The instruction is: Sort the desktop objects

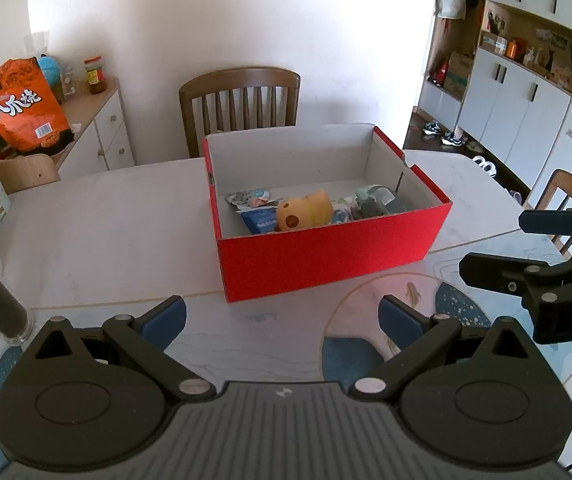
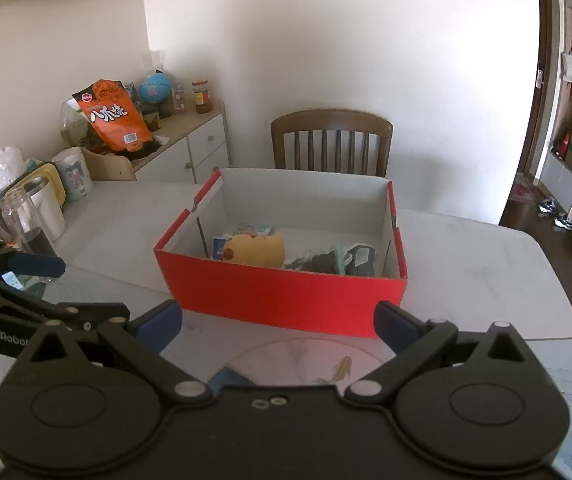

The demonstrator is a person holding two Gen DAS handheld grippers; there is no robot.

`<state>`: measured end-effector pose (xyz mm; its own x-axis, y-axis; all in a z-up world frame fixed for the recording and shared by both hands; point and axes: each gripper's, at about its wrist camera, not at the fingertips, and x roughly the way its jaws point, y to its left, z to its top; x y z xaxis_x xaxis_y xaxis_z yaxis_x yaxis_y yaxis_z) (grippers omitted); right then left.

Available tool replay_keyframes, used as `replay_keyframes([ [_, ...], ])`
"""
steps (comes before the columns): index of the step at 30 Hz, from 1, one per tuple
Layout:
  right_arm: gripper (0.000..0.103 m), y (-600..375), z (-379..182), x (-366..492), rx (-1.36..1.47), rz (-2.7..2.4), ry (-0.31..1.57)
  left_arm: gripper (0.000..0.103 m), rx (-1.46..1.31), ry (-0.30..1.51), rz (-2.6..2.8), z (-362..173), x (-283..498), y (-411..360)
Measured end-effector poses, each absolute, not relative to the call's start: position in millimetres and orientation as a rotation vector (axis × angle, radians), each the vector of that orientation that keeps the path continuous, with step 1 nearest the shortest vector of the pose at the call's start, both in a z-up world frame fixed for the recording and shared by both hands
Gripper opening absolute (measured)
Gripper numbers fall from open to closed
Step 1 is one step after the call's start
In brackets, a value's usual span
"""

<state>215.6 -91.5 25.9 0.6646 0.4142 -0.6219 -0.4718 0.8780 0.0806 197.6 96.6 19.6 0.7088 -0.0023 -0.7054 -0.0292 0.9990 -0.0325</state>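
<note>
Centre of the frame, the red box [image 1: 325, 248] sits on the pale table [image 1: 106, 232], white inside, lid off. Lying in it: a yellow toy [image 1: 305, 212] with a brown spot, a blue packet [image 1: 260, 220] beside it, and a crumpled grey-green bundle [image 1: 373, 204], possibly cloth or wrappers, hard to say. At the bottom of the frame, the left gripper [image 1: 282, 320] is spread wide, holding nothing, low over the table just short of the box. The right gripper [image 2: 278, 322] is the same: wide apart and empty. At upper left, an orange snack bag [image 2: 114, 120] shows white Chinese characters and a barcode. "GenRobot" is readable at the lower left of the right view.
</note>
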Motion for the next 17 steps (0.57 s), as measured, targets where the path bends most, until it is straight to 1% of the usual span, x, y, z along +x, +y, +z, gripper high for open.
replay_keyframes([
  [10, 0.103, -95.8, 21.9, 215.3, -0.083, 0.492, 0.683, 0.103, -0.03, 0.78, 0.02, 19.5, 197.8, 92.7],
  [17, 0.103, -98.3, 19.6, 214.2, -0.08, 0.489, 0.69, 0.103, -0.072, 0.806, -0.008, 16.4, 199.9, 94.8],
])
